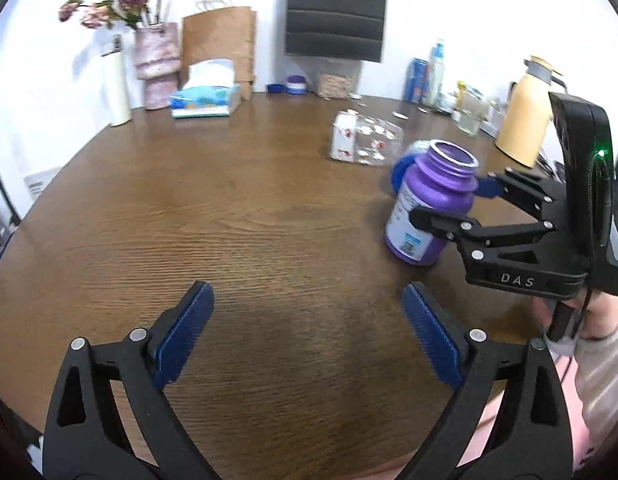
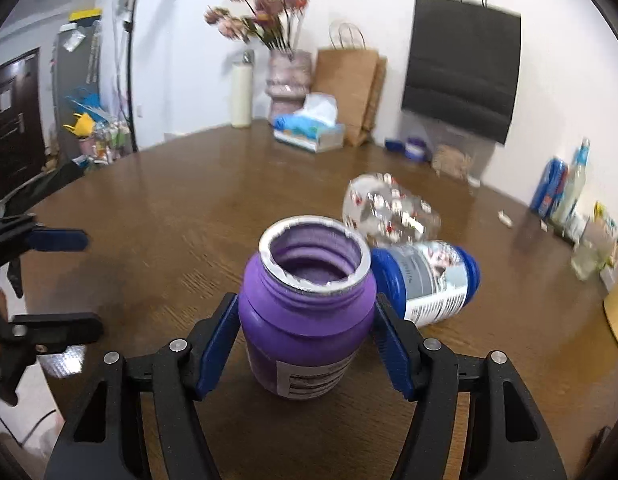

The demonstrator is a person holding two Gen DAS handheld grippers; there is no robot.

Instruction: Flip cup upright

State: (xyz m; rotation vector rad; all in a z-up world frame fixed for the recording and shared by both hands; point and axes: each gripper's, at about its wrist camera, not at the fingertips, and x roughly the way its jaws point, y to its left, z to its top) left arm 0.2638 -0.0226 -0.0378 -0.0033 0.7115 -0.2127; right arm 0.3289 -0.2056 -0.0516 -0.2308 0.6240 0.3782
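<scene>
— Purple plastic, mouth up: is that the cup [image 2: 305, 312]?

— Yes. It stands on the brown wooden table [image 1: 237, 216], a little tilted, toward the right edge as the left camera sees it. Its rim carries a ragged ring of silver foil.

— What has hold of it?

— The right gripper [image 2: 307, 340]. Its jaws are clamped on the cup's shoulder, one blue pad [image 2: 217, 344] pressed on each side just below the threaded neck. In the left wrist view the same gripper [image 1: 449, 204] reaches in from the right and pinches the cup [image 1: 429, 208] there.

— And the left gripper [image 1: 305, 336]?

— Jaws wide apart, gripping nothing, over bare wood near the front edge of the table. Its blue ribbed pads [image 1: 185, 332] touch no object.

— Any writing you can read?

— White letters "DAS" [image 1: 517, 279] on the black body of the right gripper. The cup has a white label with dark lines of print and a small blue square, all too blurred to read.

— What lies close by?

— A blue bottle [image 2: 429, 280] on its side, touching or just beside the cup on its far right; its label print is unreadable. Behind that, a clear plastic bottle [image 2: 389, 208] with red and white marks, also lying down.

— Along the back edge?

— A tissue box [image 1: 205, 100], a pink vase of dried flowers [image 1: 155, 66], a brown paper bag [image 1: 219, 46] and a white flask [image 1: 115, 84]. A cream jug [image 1: 525, 116] stands near the far right corner.
</scene>
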